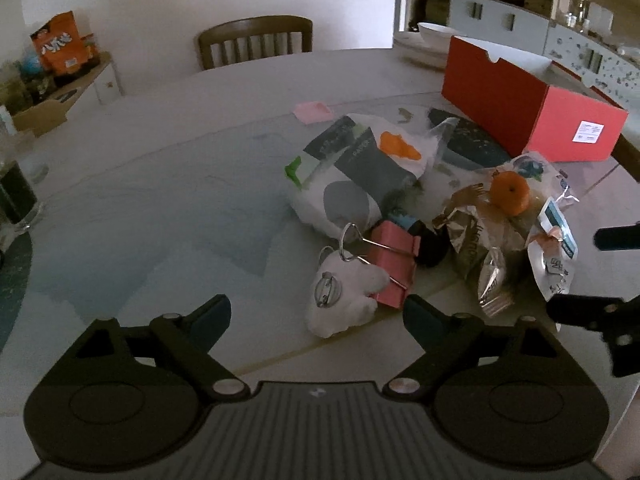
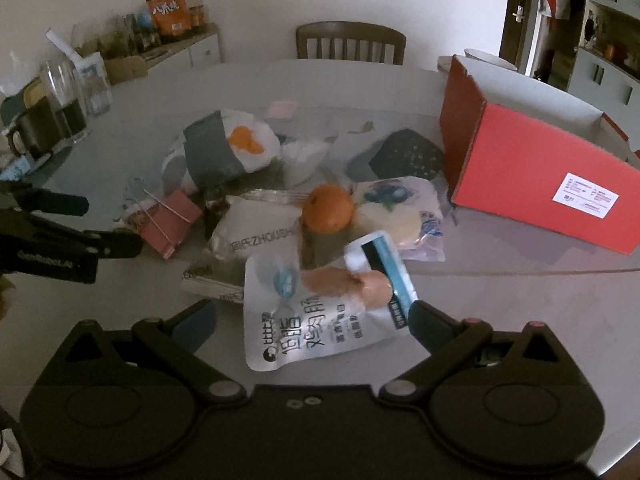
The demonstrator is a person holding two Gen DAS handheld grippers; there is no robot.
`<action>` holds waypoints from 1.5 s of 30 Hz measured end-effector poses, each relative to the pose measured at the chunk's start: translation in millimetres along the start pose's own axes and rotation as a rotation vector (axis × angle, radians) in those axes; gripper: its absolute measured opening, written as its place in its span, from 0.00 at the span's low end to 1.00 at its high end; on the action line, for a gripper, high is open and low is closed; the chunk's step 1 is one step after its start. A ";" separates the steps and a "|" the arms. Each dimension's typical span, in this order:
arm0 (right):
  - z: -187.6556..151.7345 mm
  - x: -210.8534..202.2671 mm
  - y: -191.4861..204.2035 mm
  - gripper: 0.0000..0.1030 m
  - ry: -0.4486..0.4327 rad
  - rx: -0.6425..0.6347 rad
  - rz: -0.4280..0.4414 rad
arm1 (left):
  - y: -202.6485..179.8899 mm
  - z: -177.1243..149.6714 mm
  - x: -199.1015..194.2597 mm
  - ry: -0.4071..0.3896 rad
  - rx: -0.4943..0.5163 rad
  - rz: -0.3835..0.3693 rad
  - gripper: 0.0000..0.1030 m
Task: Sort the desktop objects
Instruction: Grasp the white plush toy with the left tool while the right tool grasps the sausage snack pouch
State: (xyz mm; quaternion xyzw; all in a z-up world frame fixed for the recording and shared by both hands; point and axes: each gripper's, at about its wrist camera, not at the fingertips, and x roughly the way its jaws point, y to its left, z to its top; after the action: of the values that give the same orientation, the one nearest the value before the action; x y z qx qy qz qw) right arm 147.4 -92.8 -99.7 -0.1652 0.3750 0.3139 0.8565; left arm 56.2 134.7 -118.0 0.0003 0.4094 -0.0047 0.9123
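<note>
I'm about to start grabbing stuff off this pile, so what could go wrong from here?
1. The orange sits on top of crinkly packets and could roll off if one is pulled.
2. The open left claw frames the white plush, which lies against the pink clip; closing may snag the clip's wire handles.
3. The two claws are close together, as the right claw nears the chicken pouch, and could bump.

— What do we see beyond the surface [image 2: 520, 300]?
— A wooden chair [image 2: 351, 42] against the wall, we'd say.
— And left?
— An orange snack bag [image 2: 168, 10] on a low cabinet [image 2: 200, 50], plus glass jars [image 2: 76, 88].
</note>
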 end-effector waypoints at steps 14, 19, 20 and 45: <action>2.7 21.7 -3.0 0.91 0.045 0.069 -0.040 | 20.3 5.8 16.7 0.009 -0.050 -0.099 0.79; 3.8 27.7 -4.0 0.82 0.057 0.082 -0.029 | 23.2 9.1 22.3 0.022 -0.068 -0.129 0.68; 3.4 28.0 -3.5 0.80 0.060 0.080 -0.029 | 22.9 9.7 22.8 0.024 -0.067 -0.130 0.65; -0.1 5.7 -9.5 0.30 0.042 0.087 -0.118 | 26.9 -2.0 3.5 -0.019 -0.050 -0.154 0.22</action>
State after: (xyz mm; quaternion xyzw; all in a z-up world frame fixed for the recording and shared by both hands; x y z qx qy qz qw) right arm 156.6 -97.6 -103.6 -0.1564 0.3955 0.2428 0.8718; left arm 57.3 161.5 -122.0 -0.0539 0.3998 -0.0644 0.9128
